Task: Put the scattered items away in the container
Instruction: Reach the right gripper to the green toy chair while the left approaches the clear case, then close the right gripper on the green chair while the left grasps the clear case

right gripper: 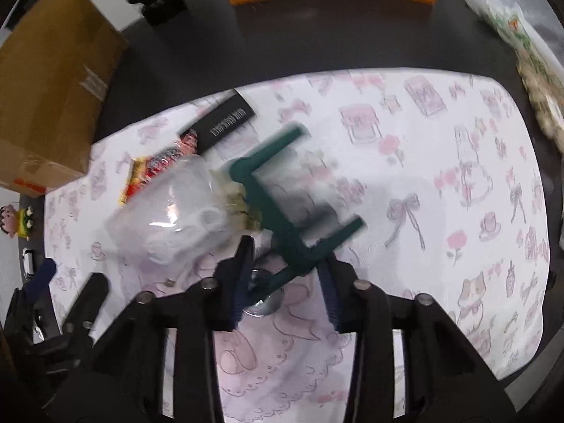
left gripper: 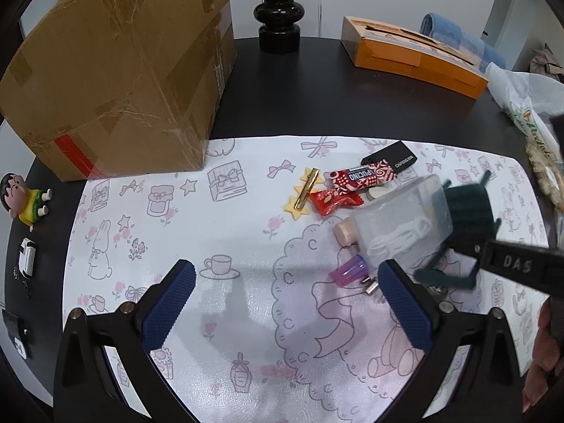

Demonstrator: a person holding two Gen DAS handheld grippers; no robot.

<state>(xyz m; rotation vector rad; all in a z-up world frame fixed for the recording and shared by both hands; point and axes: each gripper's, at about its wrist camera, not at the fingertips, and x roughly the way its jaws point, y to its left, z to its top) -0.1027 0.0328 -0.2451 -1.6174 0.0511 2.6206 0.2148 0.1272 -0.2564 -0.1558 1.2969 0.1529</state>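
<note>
On the patterned mat (left gripper: pixel 229 317) lies a heap of small items: a yellow star hair clip (left gripper: pixel 303 194), red candy wrappers (left gripper: pixel 359 179), a black card box (left gripper: pixel 391 157), a cork (left gripper: pixel 347 234), a purple cup (left gripper: pixel 349 271) and a clear plastic box (left gripper: pixel 398 222) (right gripper: pixel 169 211). My left gripper (left gripper: pixel 287 275) stands open over bare mat, left of the heap. My right gripper (right gripper: pixel 287 257) is shut on a dark green object with leg-like prongs (right gripper: pixel 278 211) (left gripper: pixel 469 208), blurred and touching the clear box. A metal disc (right gripper: pixel 261 303) lies beneath it.
A big taped cardboard box (left gripper: pixel 116 70) stands at the back left. A black vase (left gripper: pixel 278 17) and an orange carton (left gripper: pixel 412 56) sit behind. A plastic bag (left gripper: pixel 528 105) lies at the right; a figurine (left gripper: pixel 24 201) and toy car (left gripper: pixel 27 257) at the left.
</note>
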